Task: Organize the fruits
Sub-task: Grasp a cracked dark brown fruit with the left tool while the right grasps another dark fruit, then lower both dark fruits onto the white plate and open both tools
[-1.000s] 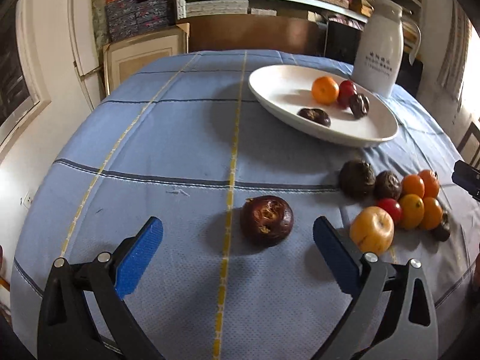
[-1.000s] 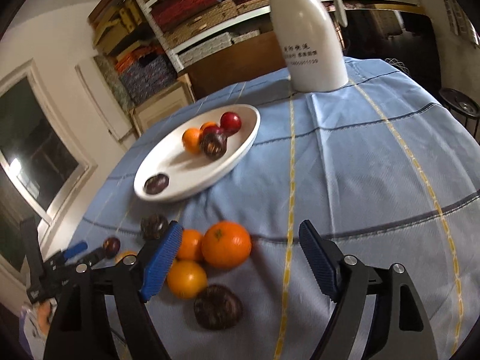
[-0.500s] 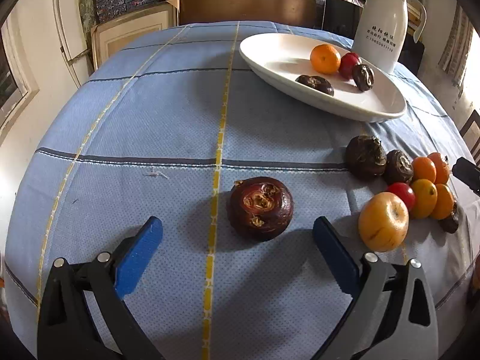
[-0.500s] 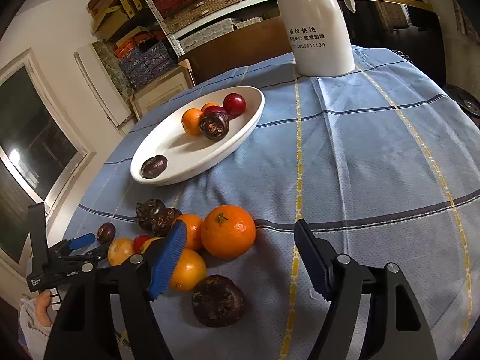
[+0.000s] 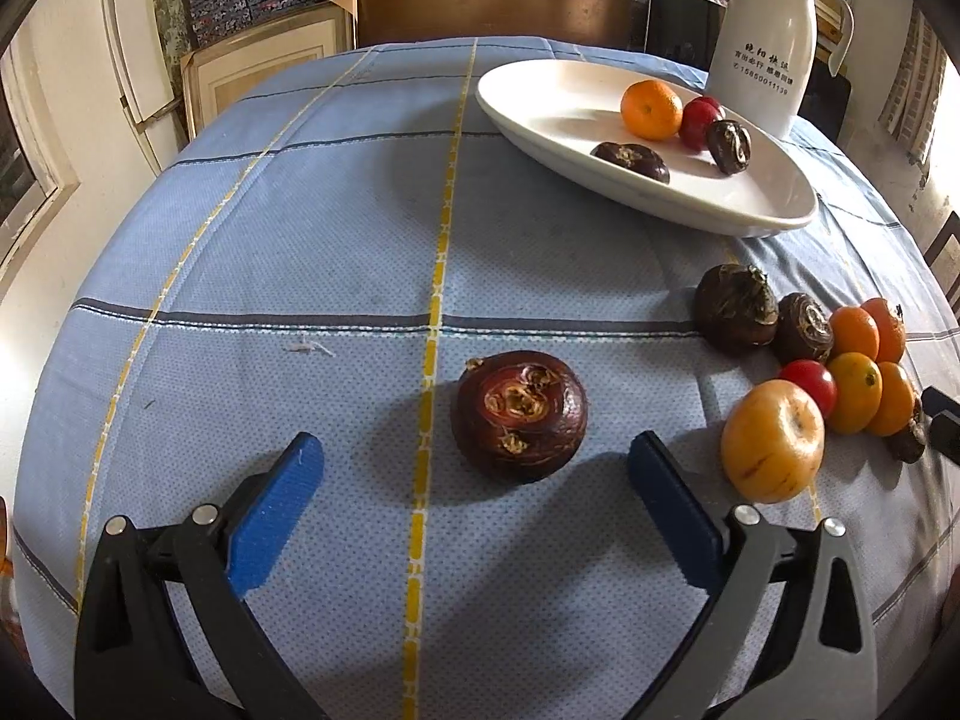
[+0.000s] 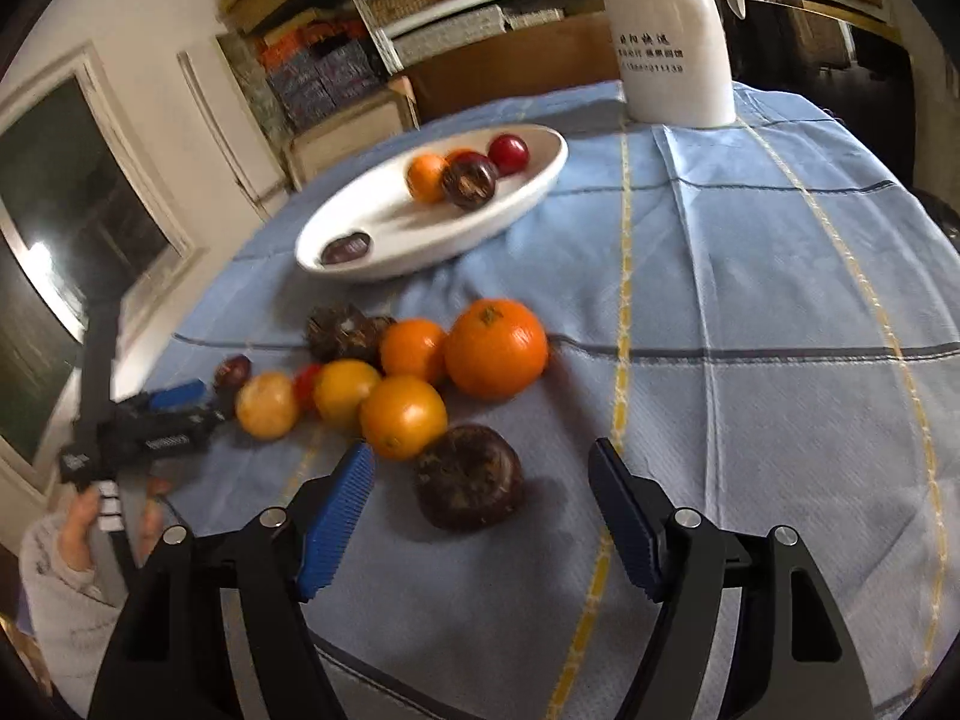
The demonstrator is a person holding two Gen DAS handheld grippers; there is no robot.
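- Left wrist view: left gripper (image 5: 474, 483) is hovering with fingers spread wide, gripping nothing; lone dark fruit (image 5: 519, 414) is lying on the tablecloth (image 5: 300, 228) just ahead between them.
- Right wrist view: right gripper (image 6: 480, 516) is standing open, nothing pinched; dark brown fruit (image 6: 468, 477) is sitting between its pads, untouched, touching the orange pile (image 6: 414, 378).

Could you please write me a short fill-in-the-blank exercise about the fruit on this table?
1. The fruit already sorted lies in a white oval ____.
2. The tall white jug stands ____ the dish.
3. The tablecloth is mostly ____ in colour.
4. The dark fruit ahead of the left gripper lies ____ from the pile.

Missing words: dish; behind; blue; apart
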